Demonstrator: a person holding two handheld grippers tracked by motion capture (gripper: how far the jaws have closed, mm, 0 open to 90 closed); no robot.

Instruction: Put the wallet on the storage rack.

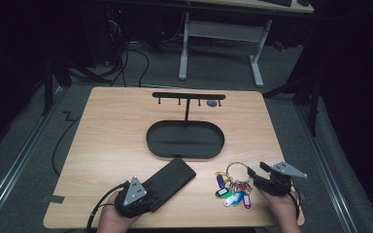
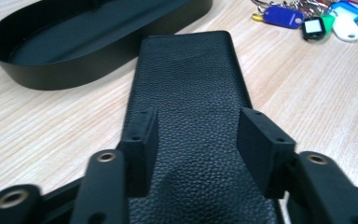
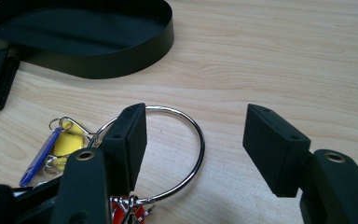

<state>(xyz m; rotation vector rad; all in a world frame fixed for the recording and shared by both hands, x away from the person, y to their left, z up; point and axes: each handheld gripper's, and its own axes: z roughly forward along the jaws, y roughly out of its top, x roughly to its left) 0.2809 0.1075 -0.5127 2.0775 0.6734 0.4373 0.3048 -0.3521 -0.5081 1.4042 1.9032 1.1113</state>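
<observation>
A black leather wallet (image 1: pixel 172 179) lies slanted on the wooden table near its front edge. My left gripper (image 1: pixel 148 192) is at its near end. In the left gripper view the wallet (image 2: pixel 191 74) runs under and between the open jaws of my left gripper (image 2: pixel 198 133), and the pads stand clear of it. A bunch of keys with coloured tags (image 1: pixel 233 189) on a big metal ring (image 1: pixel 237 170) lies at the front right. My right gripper (image 1: pixel 258 175) sits open just right of it. In the right gripper view the ring (image 3: pixel 172 110) passes behind one jaw of my right gripper (image 3: pixel 193 135).
A black oval tray (image 1: pixel 184 156) sits mid-table, with a black hook stand (image 1: pixel 188 96) rising behind it and a small grey item (image 1: pixel 212 103) hanging from one hook. Its wall (image 2: pixel 51 77) is just past the wallet. Bare wood lies right of the ring.
</observation>
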